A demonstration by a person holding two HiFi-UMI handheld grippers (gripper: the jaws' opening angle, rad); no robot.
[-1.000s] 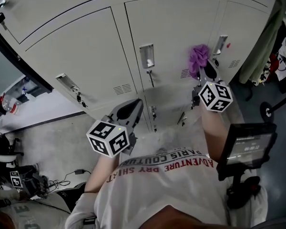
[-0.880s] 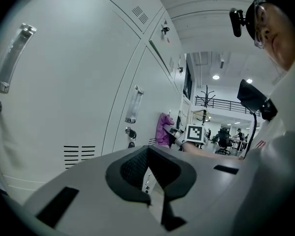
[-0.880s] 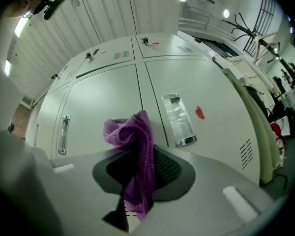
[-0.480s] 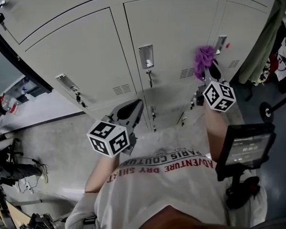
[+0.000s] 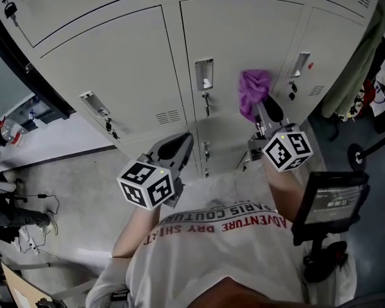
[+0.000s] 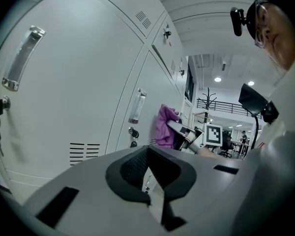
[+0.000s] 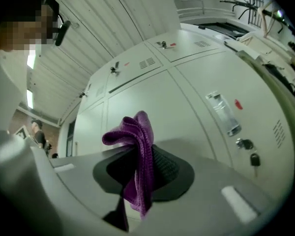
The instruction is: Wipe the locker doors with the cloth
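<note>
The right claw was clamped on the purple cloth. Its dark pads were pinched on the middle of the fabric, with one loose end hanging below the jaws and a bunched fold rising above the tips. In the head view the same claw pointed up and away from the person, and the cloth sat at its tip like a crumpled knot. The left claw was closed on nothing, its pad tips meeting with only a thin wedge of light lower down between them. It was held lower than the right claw and nearer the body, well apart from the cloth, which showed off to its right.

Just beyond the right claw's tips stood the pale locker doors. The cloth lay at the face of the middle door near its right edge, though whether it was pressing on the metal could not be told. To the claw's left on that door was a recessed handle with a key hanging under it. To the claw's right, on the next door, was another handle. Ahead of the left claw were vent slots low on the door to the left. Farther right of the right claw, a green garment hung beside the lockers.
</note>
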